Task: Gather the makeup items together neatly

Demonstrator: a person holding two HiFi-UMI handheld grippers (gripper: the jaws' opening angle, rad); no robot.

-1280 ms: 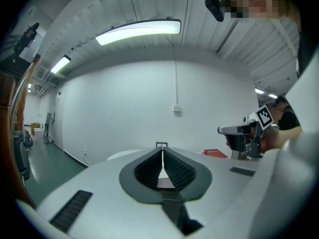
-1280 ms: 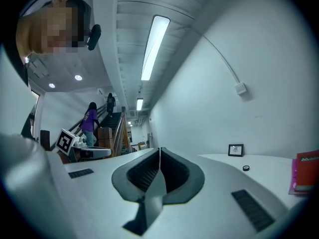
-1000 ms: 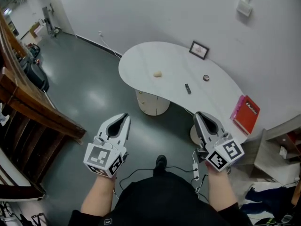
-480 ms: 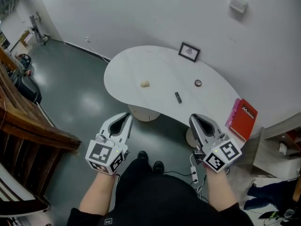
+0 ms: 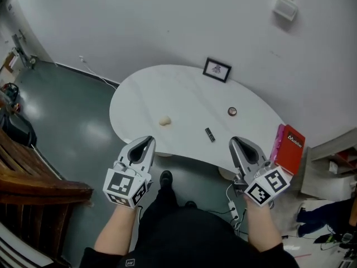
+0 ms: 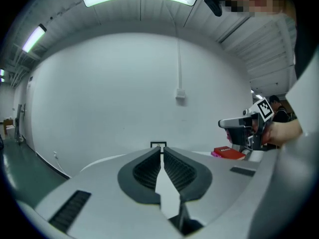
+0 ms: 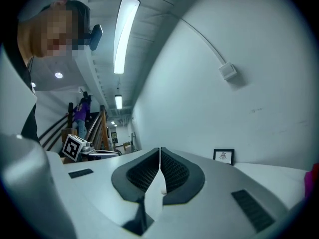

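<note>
Since none of the small makeup items has been brought next to another, the task is judged to be at its very start. On the white kidney-shaped table, a beige makeup sponge is seen toward 9 o'clock of the tabletop. A short dark stick, possibly a lipstick, is found near the front edge at about 5 o'clock. A small round compact is placed at about 3 o'clock. All three are set well apart from one another. A framed picture is stood at the back edge at 12 o'clock, and a red book is laid at the far right end, around 4 o'clock.

The left gripper is held off the near edge at 7 o'clock, its jaws brought fully together with nothing between them. The right gripper is held at 5 o'clock, near the dark stick, its jaws likewise pressed together and empty. No item is touched by either tool.

All of the gathering is left to be done. The jaws have to be opened, and each item has to be carried or pushed to one shared spot. The dark stick is judged nearest the right gripper, the sponge nearest the left.
</note>
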